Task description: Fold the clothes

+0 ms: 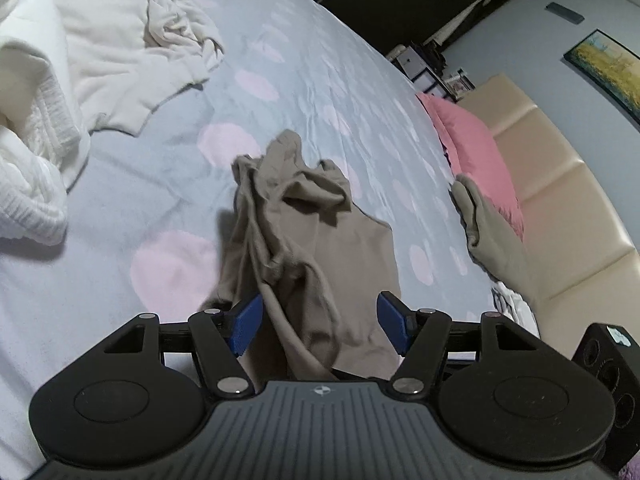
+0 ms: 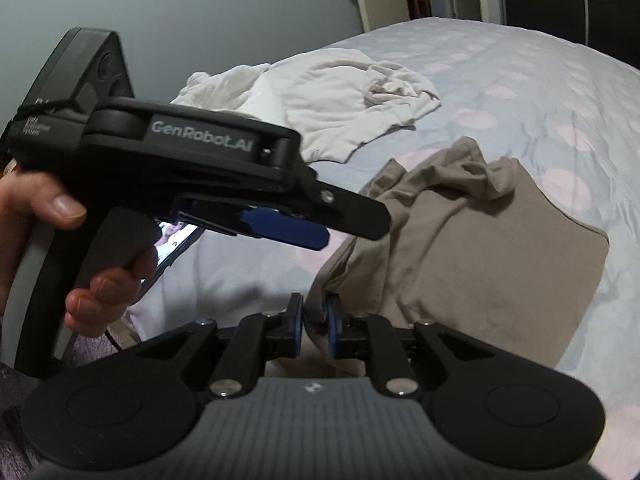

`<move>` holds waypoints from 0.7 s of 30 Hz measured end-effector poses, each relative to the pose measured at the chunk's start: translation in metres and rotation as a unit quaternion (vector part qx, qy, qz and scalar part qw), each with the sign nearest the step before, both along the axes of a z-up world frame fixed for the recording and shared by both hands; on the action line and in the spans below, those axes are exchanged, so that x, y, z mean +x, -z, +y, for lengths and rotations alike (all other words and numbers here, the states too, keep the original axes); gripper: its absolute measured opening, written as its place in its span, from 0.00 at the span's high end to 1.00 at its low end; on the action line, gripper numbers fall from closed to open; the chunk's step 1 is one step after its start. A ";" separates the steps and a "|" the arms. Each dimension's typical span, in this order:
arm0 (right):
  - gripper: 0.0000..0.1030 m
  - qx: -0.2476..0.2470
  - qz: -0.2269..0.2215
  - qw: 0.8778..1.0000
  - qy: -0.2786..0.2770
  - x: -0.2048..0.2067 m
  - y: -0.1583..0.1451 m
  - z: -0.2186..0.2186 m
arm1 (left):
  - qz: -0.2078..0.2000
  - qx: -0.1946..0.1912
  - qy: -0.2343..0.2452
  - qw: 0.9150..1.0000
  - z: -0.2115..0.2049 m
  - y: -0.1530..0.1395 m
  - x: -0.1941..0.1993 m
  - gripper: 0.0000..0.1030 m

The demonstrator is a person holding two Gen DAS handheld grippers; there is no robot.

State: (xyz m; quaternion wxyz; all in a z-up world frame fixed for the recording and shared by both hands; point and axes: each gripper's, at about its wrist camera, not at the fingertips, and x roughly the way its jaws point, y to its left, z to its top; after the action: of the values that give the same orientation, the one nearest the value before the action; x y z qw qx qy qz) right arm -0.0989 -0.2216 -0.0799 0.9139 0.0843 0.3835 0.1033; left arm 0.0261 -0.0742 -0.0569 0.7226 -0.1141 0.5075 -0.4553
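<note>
Two grippers hover over one crumpled taupe garment (image 1: 308, 248) lying at the centre of the left wrist view, on the dotted bedsheet (image 1: 304, 80). The left gripper (image 1: 320, 322) stands with its jaws wide apart, cloth lying between the blue pads but not pinched. The right gripper (image 2: 314, 326), low in its own frame, has its jaws nearly together, nipping a fold at the garment's near edge. The fabric looks thin, limp and light, so I reckon it will sag and bunch unless taken by a hem or corner at two points. A cream garment (image 1: 120, 40) lies heaped at the upper left, well apart.
</note>
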 end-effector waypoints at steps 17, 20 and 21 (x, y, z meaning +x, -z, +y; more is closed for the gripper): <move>0.64 -0.122 0.054 0.991 0.019 -0.053 0.011 -0.003 | 0.011 0.055 0.015 0.998 0.007 0.003 -0.011 0.54; 0.63 -0.171 0.054 0.984 0.010 -0.066 0.017 0.002 | 0.012 0.058 0.022 0.998 0.007 0.001 -0.017 0.54; 0.63 -0.186 0.054 0.981 0.006 -0.070 0.020 0.004 | 0.011 0.061 0.026 0.998 0.006 0.001 -0.019 0.54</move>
State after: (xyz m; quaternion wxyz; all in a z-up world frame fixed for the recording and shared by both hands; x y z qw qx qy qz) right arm -0.1684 -0.2174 -0.0994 0.8919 -0.0796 0.4447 0.0199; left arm 0.0076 -0.0684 -0.0579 0.7106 -0.0620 0.5448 -0.4409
